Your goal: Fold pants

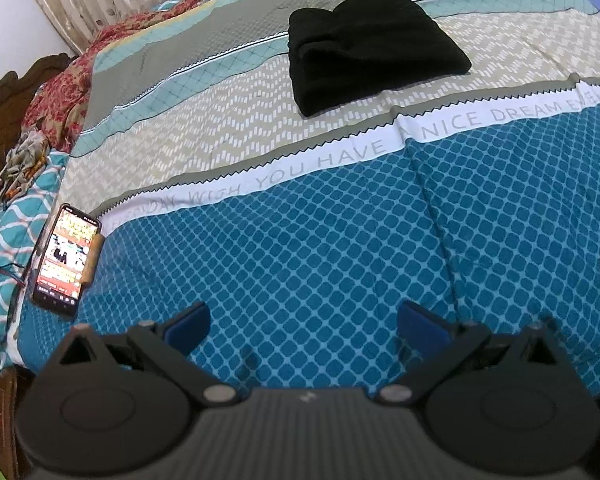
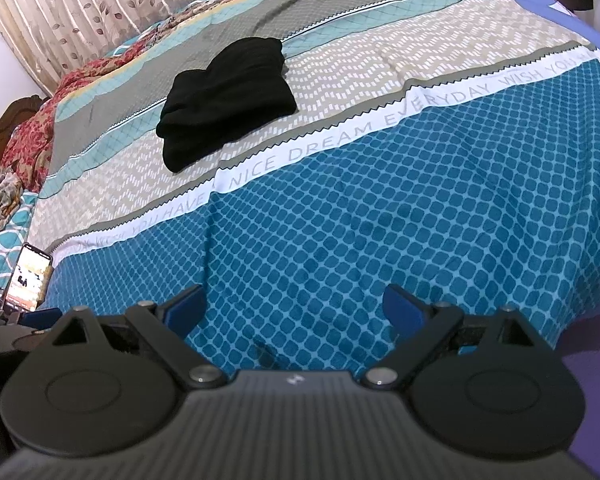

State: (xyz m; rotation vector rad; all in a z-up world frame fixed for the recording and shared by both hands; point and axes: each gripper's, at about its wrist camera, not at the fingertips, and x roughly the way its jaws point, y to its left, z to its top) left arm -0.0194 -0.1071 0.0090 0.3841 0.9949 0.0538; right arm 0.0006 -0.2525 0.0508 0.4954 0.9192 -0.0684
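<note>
Left gripper [image 1: 303, 330] over blue diamond-print bedspread [image 1: 340, 248], jaws spread wide, nothing between blue pads. Right gripper [image 2: 294, 312] same: wide open, empty, above near edge of bed. Black pants [image 2: 226, 106] folded in compact bundle, well beyond both, on beige zigzag band. Phone [image 1: 66, 256], screen lit, at left bed edge.

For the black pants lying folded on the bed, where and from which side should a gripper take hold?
Probably the near corner of the black pants, approached from the blue-patterned side of the bedsheet. The stacked layers end there in an exposed edge, while the far end is a rounded bulge. Both the left gripper and right gripper are open.
</note>
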